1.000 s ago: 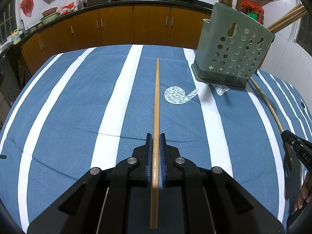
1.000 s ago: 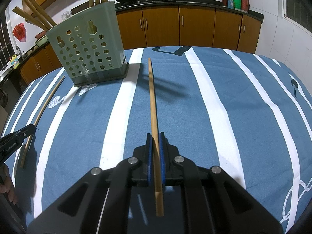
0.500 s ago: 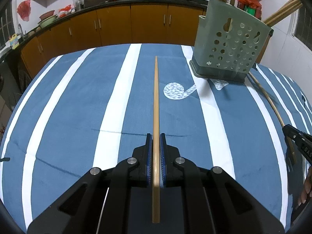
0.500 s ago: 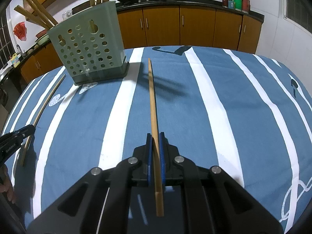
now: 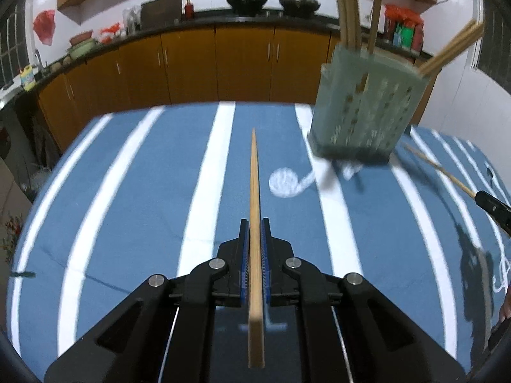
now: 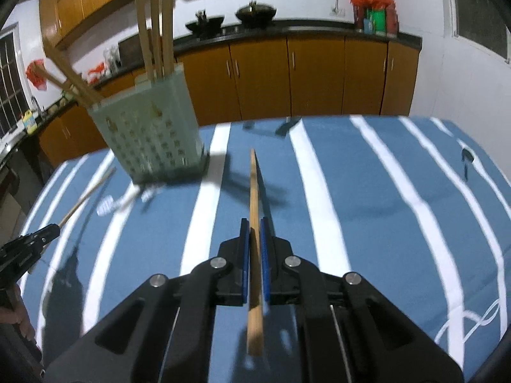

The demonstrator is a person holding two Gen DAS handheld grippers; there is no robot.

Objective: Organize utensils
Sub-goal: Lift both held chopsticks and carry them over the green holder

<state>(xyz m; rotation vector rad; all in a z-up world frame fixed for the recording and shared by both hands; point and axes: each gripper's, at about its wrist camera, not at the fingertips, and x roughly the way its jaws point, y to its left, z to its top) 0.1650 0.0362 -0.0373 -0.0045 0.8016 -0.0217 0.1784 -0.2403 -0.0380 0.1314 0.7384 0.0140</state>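
Note:
My left gripper (image 5: 254, 227) is shut on a long wooden chopstick (image 5: 254, 185) that points forward above the striped tablecloth. My right gripper (image 6: 254, 226) is shut on another wooden chopstick (image 6: 254, 188), also pointing forward. A pale green perforated utensil holder (image 5: 364, 108) stands ahead to the right in the left wrist view, with several chopsticks standing in it. It also shows ahead to the left in the right wrist view (image 6: 150, 127). Each gripper's tip shows at the edge of the other's view.
The blue tablecloth with white stripes (image 5: 143, 191) covers the table. Brown kitchen cabinets (image 5: 191, 63) and a counter with woks (image 5: 246, 0) run behind it. The right gripper's tip (image 5: 493, 206) is at the right edge, with its chopstick (image 5: 437, 167) toward the holder.
Both grippers have lifted and tilted up with their chopsticks. The chopstick that lay on the cloth by the holder is now raised with the other gripper. The view is blurred by motion.

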